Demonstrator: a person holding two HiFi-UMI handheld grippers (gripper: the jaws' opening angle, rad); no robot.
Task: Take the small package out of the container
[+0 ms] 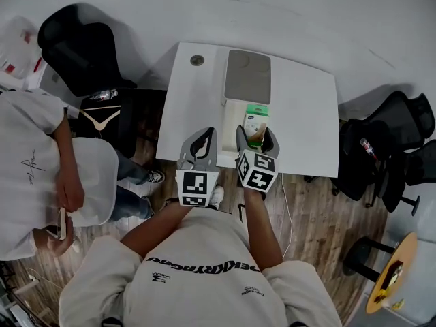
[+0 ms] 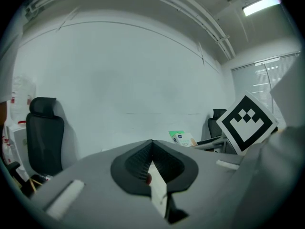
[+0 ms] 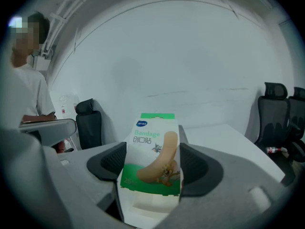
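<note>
Room: pale wall, wood-plank floor, and a white rectangular desk (image 1: 306, 114) seen from steeply above.
Desk top: a white open oblong container (image 1: 234, 112) lies along the middle. A grey rounded lid panel (image 1: 248, 75) sits at its far end. A small dark round disc (image 1: 197, 60) lies near the desk's far left corner.
Small package: a green-and-white bandage box with a tan plaster printed on it (image 3: 152, 149). It stands upright at the near end of the container (image 1: 257, 119). It also shows small in the left gripper view (image 2: 181, 138).
Package and container: the views do not show whether the box's lower end is clear of the container rim.
Right gripper (image 1: 257, 135): the jaws are clamped on the two side faces of the bandage box, with its printed front facing the camera (image 3: 152, 152). A black-and-white marker cube sits behind the jaws.
Left gripper (image 1: 202, 139): it is just beside the right one, at the desk's near edge. The jaws are pressed together at the tips with nothing held (image 2: 151, 144).
Surroundings: a black high-backed office chair (image 1: 75, 50) stands left of the desk. More black office chairs (image 1: 392, 145) stand at the right.
Bystander: a person in a white T-shirt (image 1: 30, 155) stands at the far left, well apart from the desk.
Lower right: a round wooden-topped side table (image 1: 392, 274).
</note>
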